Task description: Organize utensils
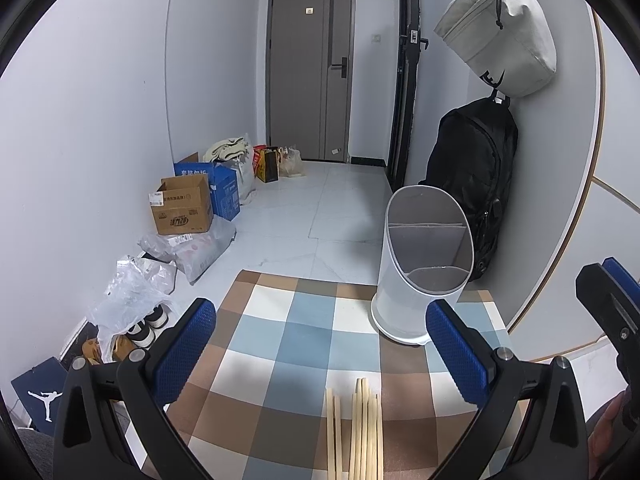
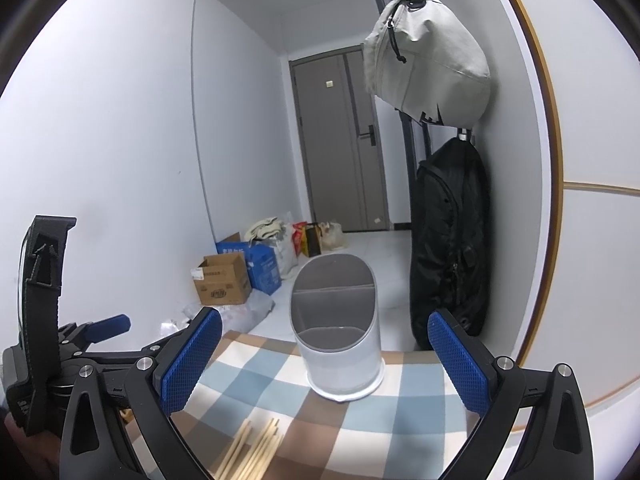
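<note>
Chopsticks [image 1: 354, 428]: loose on checked cloth [image 1: 280, 344]; pinch them mid-length.
Left gripper [image 1: 320, 354]: spread wide, empty.
Right gripper [image 2: 326, 364]: likewise.
Holder [image 1: 424, 264]: empty.

Grey bag [image 1: 500, 32] above black backpack [image 1: 472, 184] on wall ahead-right; cardboard boxes [image 1: 182, 210], plastic bags [image 1: 132, 296] ahead-left; door [image 1: 310, 68] beyond.

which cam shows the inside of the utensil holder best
The right wrist view: the utensil holder sits near centre, its dividers and empty compartments unobstructed. In the left wrist view the holder stands off to the right, with the blue pad of a finger overlapping its base.
</note>
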### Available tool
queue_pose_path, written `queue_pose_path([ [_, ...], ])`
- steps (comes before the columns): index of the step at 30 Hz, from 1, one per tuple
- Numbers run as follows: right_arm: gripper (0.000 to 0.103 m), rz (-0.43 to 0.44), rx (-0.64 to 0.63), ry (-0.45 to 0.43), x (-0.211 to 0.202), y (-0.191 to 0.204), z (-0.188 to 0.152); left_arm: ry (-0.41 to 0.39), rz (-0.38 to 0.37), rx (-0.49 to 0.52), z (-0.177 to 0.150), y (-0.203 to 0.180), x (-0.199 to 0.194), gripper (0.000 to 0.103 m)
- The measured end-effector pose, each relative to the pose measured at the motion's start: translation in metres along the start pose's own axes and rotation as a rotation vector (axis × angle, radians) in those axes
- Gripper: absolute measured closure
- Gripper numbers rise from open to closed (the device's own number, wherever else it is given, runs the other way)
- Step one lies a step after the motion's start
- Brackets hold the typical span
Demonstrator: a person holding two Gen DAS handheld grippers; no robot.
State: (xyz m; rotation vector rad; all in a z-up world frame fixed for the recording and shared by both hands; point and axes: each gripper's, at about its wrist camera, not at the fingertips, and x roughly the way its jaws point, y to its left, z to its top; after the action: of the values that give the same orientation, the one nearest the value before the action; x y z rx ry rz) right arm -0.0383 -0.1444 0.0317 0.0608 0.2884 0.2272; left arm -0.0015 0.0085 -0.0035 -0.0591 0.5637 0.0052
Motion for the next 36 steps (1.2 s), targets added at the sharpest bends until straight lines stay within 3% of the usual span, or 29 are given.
queue_pose_path([
  [6, 0.0, 0.003, -0.011, 0.028, 0.007, 0.003, -0.002, 0.028, -0.015, -0.003, -0.002, 0.005, 0.006, 0.001],
  [12, 0.0, 0.028, -0.002, 0.08, 0.019, 0.003, -0.006, 0.1, -0.084, -0.035, -0.004, 0.016, 0.018, 0.001],
  [18, 0.003, 0.088, -0.008, 0.189, 0.043, 0.008, -0.018, 0.169, -0.12, -0.063, -0.006, 0.03, 0.034, 0.001],
  [24, 0.01, 0.167, 0.009, 0.377, 0.081, 0.016, -0.041, 0.231, -0.092, -0.107, -0.008, 0.054, 0.051, 0.001],
  [32, 0.041, 0.247, 0.124, 0.737, 0.146, 0.02, -0.093, 0.315, -0.039, -0.159, -0.015, 0.084, 0.074, 0.001],
  [36, 0.046, 0.269, 0.146, 0.818, 0.163, 0.026, -0.103, 0.342, -0.038, -0.196, -0.014, 0.094, 0.08, 0.001],
])
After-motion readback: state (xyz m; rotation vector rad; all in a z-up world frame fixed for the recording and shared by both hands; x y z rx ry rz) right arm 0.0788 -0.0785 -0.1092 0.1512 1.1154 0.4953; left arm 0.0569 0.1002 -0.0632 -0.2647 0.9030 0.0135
